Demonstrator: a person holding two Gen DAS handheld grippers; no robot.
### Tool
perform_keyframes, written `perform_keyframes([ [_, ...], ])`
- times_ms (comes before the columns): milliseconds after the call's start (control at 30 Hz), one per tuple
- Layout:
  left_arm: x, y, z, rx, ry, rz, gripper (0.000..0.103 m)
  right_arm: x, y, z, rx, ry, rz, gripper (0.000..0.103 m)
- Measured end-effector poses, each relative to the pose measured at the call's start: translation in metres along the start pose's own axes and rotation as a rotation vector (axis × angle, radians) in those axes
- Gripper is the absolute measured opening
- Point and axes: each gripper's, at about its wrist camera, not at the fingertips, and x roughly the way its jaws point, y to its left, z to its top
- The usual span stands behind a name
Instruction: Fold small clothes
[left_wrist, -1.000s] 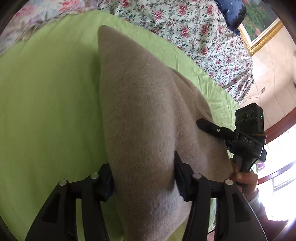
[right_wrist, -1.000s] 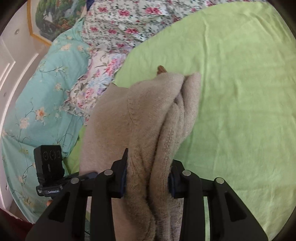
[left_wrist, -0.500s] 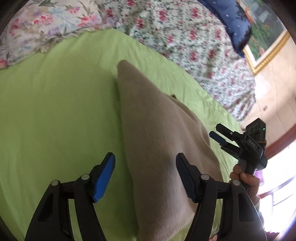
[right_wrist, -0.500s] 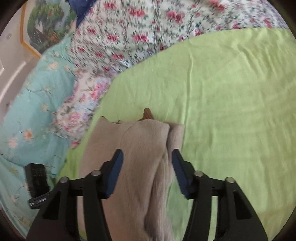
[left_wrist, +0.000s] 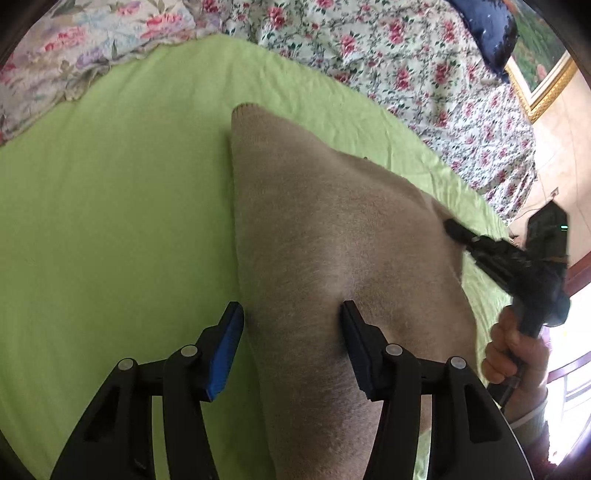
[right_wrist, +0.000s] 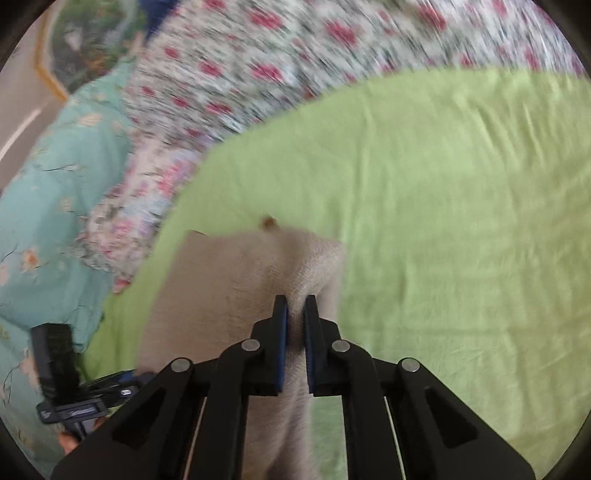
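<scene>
A beige knit garment (left_wrist: 332, 240) lies folded on the green sheet (left_wrist: 110, 221). My left gripper (left_wrist: 291, 325) is open, its blue-padded jaws straddling the garment's near left edge. In the right wrist view the same garment (right_wrist: 229, 280) lies ahead, and my right gripper (right_wrist: 294, 314) is shut on a raised fold of it near its right edge. The right gripper also shows in the left wrist view (left_wrist: 454, 230) at the garment's right side. The left gripper shows in the right wrist view (right_wrist: 122, 384) at lower left.
A floral quilt (left_wrist: 406, 66) and a floral pillow (left_wrist: 55, 55) border the sheet at the back. A teal floral blanket (right_wrist: 48, 221) lies at the left in the right wrist view. A framed picture (left_wrist: 543, 74) and a dark blue pillow (left_wrist: 487, 26) are at the far right.
Both grippers let go of the garment and drew back as it settled on the sheet. The right gripper has since closed again on a fold of it; the left stays open.
</scene>
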Motion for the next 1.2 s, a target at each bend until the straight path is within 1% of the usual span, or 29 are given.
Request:
perform_keyframes([
  [67, 0.003, 0.002, -0.001, 0.003, -0.007, 0.007, 0.060, 0.014, -0.005, -0.002, -0.001, 0.014, -0.026, 0.009],
  [133, 0.005, 0.000, -0.002, 0.009, -0.010, 0.029, 0.066, 0.016, -0.005, -0.003, -0.007, 0.013, -0.043, 0.010],
  [200, 0.006, -0.003, -0.002, 0.017, -0.009, 0.051, 0.067, 0.011, -0.005, -0.001, -0.006, 0.012, -0.064, 0.014],
  [267, 0.001, -0.009, -0.002, 0.029, -0.017, 0.065, 0.065, -0.003, -0.003, 0.000, 0.012, -0.005, -0.070, 0.016],
  [333, -0.011, -0.014, -0.003, 0.038, -0.037, 0.058, 0.059, -0.021, 0.003, -0.001, 0.015, -0.037, -0.068, 0.016],
  [367, -0.017, -0.014, -0.004, 0.041, -0.044, 0.049, 0.056, -0.036, 0.007, -0.003, 0.015, -0.064, -0.051, 0.016],
  [400, -0.025, -0.017, -0.005, 0.047, -0.058, 0.036, 0.052, -0.045, 0.012, -0.005, 0.016, -0.079, -0.032, 0.016],
  [433, -0.034, -0.020, -0.008, 0.057, -0.078, 0.024, 0.052, -0.051, 0.016, -0.007, 0.017, -0.087, -0.014, 0.016],
  [500, -0.049, -0.025, -0.013, 0.076, -0.108, -0.008, 0.052, -0.067, 0.029, -0.020, 0.009, -0.093, 0.052, 0.016],
  [600, -0.070, -0.035, -0.028, 0.110, -0.143, -0.110, 0.052, -0.074, 0.051, -0.052, -0.028, -0.060, 0.125, 0.016],
  [667, -0.077, -0.044, -0.042, 0.147, -0.143, -0.191, 0.052, -0.066, 0.062, -0.079, -0.048, -0.004, 0.145, 0.016],
  [700, -0.076, -0.047, -0.047, 0.158, -0.139, -0.193, 0.052, -0.062, 0.061, -0.088, -0.048, 0.017, 0.144, 0.016],
  [733, -0.072, -0.048, -0.052, 0.171, -0.126, -0.187, 0.052, -0.052, 0.059, -0.100, -0.045, 0.057, 0.125, 0.016],
  [767, -0.066, -0.048, -0.056, 0.174, -0.104, -0.179, 0.052, -0.045, 0.054, -0.107, -0.041, 0.073, 0.100, 0.016],
  [800, -0.058, -0.045, -0.060, 0.170, -0.076, -0.170, 0.052, -0.040, 0.048, -0.111, -0.038, 0.080, 0.078, 0.014],
  [867, -0.039, -0.039, -0.067, 0.164, -0.026, -0.154, 0.050, -0.035, 0.038, -0.112, -0.038, 0.070, 0.043, 0.006],
  [900, -0.034, -0.038, -0.069, 0.166, -0.016, -0.142, 0.041, -0.035, 0.033, -0.112, -0.035, 0.064, 0.036, 0.004],
  [933, -0.030, -0.037, -0.071, 0.172, -0.010, -0.125, 0.036, -0.035, 0.029, -0.111, -0.027, 0.065, 0.039, 0.001],
  [967, -0.029, -0.038, -0.073, 0.179, -0.017, -0.122, 0.036, -0.035, 0.027, -0.110, -0.021, 0.068, 0.042, 0.001],
  [1067, -0.031, -0.043, -0.078, 0.196, -0.019, -0.096, 0.037, -0.040, 0.032, -0.112, -0.040, 0.064, 0.012, 0.001],
  [1100, -0.031, -0.043, -0.080, 0.198, -0.020, -0.088, 0.037, -0.044, 0.035, -0.113, -0.042, 0.061, 0.008, 0.001],
  [1133, -0.034, -0.045, -0.081, 0.198, -0.025, -0.083, 0.037, -0.049, 0.038, -0.113, -0.051, 0.055, 0.006, 0.005],
  [1200, -0.043, -0.044, -0.085, 0.200, -0.033, -0.108, 0.037, -0.059, 0.046, -0.116, -0.077, 0.039, -0.003, 0.006],
])
